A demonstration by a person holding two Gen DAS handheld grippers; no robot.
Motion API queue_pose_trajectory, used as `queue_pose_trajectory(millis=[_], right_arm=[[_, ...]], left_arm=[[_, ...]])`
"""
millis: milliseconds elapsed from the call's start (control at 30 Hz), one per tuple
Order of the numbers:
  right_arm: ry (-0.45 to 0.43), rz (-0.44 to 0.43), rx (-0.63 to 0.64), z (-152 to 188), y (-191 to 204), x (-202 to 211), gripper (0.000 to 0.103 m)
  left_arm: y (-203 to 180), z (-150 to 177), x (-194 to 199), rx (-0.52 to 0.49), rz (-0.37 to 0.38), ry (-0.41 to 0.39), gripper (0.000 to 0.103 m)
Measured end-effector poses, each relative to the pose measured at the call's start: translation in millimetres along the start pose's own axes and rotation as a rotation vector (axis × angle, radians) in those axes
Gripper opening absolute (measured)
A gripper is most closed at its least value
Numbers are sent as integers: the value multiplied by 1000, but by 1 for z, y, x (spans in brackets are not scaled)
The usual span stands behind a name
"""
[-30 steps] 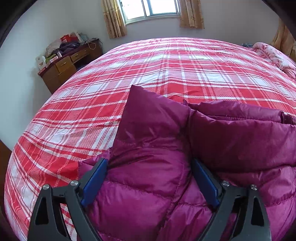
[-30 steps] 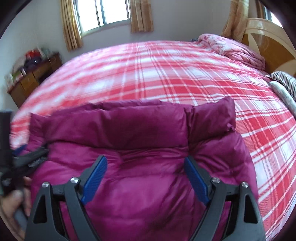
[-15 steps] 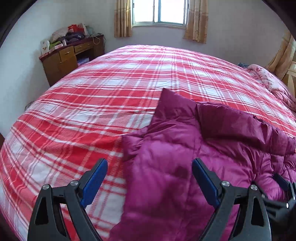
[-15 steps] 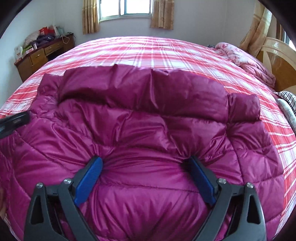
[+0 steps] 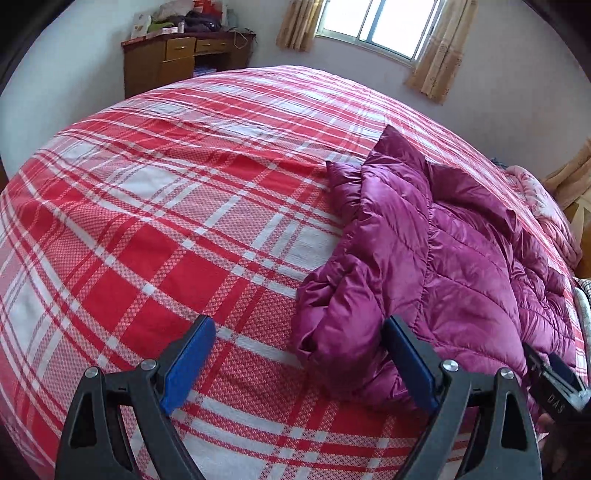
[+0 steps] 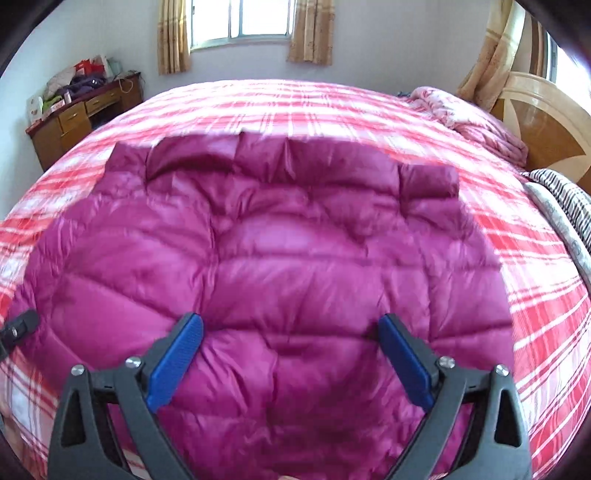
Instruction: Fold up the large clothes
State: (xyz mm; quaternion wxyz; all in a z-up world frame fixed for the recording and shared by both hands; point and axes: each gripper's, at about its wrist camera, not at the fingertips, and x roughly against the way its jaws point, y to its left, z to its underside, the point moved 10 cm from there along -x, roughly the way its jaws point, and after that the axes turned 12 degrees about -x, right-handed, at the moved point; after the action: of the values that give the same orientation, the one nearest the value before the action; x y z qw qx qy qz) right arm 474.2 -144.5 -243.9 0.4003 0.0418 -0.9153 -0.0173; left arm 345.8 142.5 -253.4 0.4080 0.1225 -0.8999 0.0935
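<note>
Left gripper [image 5: 299, 363] swung left off magenta down jacket [image 6: 280, 266] onto plaid bedspread [image 5: 155, 206]; both grippers spread wide, grasping nothing. Right gripper [image 5: 554, 384] reads "DAS".

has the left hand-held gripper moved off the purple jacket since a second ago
Yes. The left hand-held gripper has swung left: against the plaid bedsheet, the purple jacket filled its jaws before, now mostly bare sheet lies between them.

Bed: a red-and-white plaid sheet [image 5: 155, 229] covers it.
Desk [image 5: 177, 59]: wooden, with drawers, against the far wall; bags and clothes [image 6: 74, 83] are piled on top.
Window [image 6: 240, 22]: bright, flanked by tan curtains [image 6: 310, 33].
Headboard [image 6: 546, 122]: wood, at the right.
Pink quilt [image 6: 476, 118]: bunched near the headboard.
Striped bedding [image 6: 565, 192]: at the right edge.
</note>
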Motion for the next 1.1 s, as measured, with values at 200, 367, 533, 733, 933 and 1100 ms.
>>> queue_pose_trajectory(millis=[200, 367, 533, 733, 933, 1100], right_arm=[[-31, 26, 20, 7, 7, -13, 103], [-19, -2, 9, 6, 8, -13, 103], [-50, -31, -8, 4, 5, -12, 103], [-50, -49, -14, 4, 7, -11, 103], [-32, -127, -33, 1, -12, 3, 102], [-46, -154, -92, -1, -45, 19, 102]], left_arm=[[-10, -9, -10, 14, 40, -22, 92], [-33, -17, -14, 11, 177, -62, 49], [-50, -34, 6, -65, 214, -147, 11], [-82, -69, 54, -185, 266, -277, 8], [-137, -92, 92, -336, 332, -358, 8], [-205, -92, 118, -537, 378, -440, 8]])
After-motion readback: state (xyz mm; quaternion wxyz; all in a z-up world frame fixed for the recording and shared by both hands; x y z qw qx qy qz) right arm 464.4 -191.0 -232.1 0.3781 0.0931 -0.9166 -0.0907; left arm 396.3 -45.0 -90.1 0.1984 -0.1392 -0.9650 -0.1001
